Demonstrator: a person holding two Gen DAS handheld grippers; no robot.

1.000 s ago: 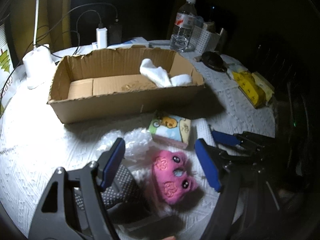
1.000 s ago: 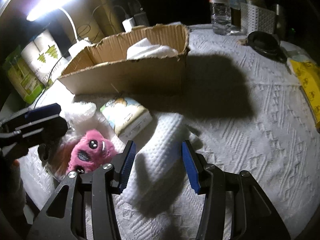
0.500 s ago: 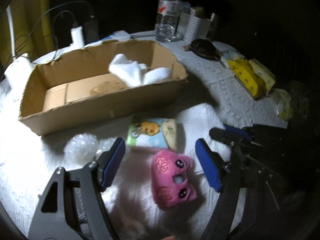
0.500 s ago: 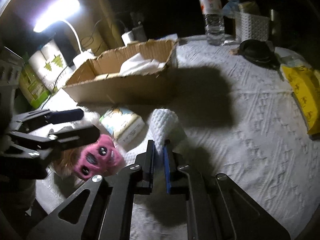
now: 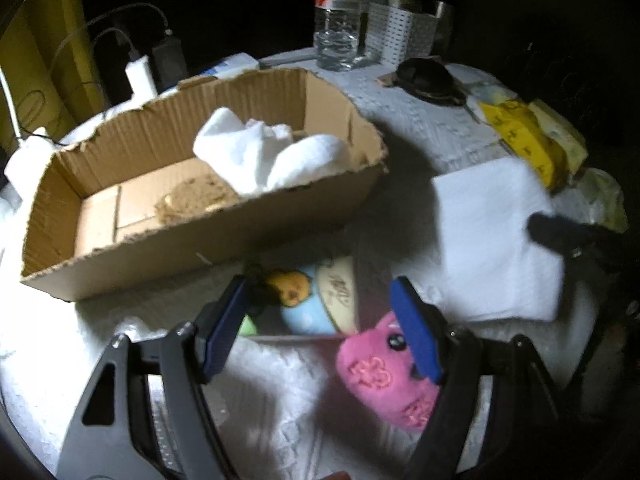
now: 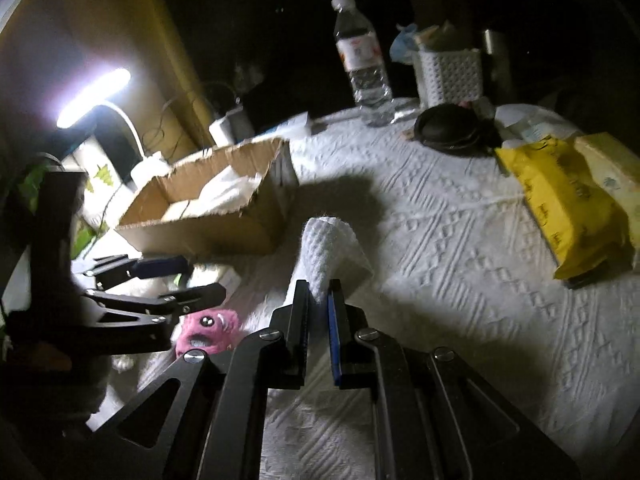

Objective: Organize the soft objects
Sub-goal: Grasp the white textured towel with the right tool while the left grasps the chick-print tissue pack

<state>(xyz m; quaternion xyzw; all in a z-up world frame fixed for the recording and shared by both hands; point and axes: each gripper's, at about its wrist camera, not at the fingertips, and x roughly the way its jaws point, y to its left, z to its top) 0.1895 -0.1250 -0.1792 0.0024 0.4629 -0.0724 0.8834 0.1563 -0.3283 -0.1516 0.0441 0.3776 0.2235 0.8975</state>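
A cardboard box (image 5: 192,216) holds white socks (image 5: 272,156); it also shows in the right wrist view (image 6: 208,220). My left gripper (image 5: 320,328) is open above a cartoon tissue pack (image 5: 316,300), with a pink plush toy (image 5: 388,380) under its right finger. My right gripper (image 6: 318,332) is shut on a white cloth (image 6: 326,252) and holds it lifted above the table. That cloth (image 5: 496,236) hangs at the right in the left wrist view. The pink plush (image 6: 208,328) shows by the left gripper (image 6: 160,280).
A water bottle (image 5: 338,16), a white basket (image 5: 404,32) and a black object (image 5: 428,80) stand at the back. Yellow packs (image 5: 536,140) lie at the right. A lamp (image 6: 94,98), chargers and cables sit behind the box. The table has a white textured cover (image 6: 460,240).
My right gripper shut on the white cloth and lifted it. My left gripper moved up and forward, from over the pink plush toward the tissue pack.
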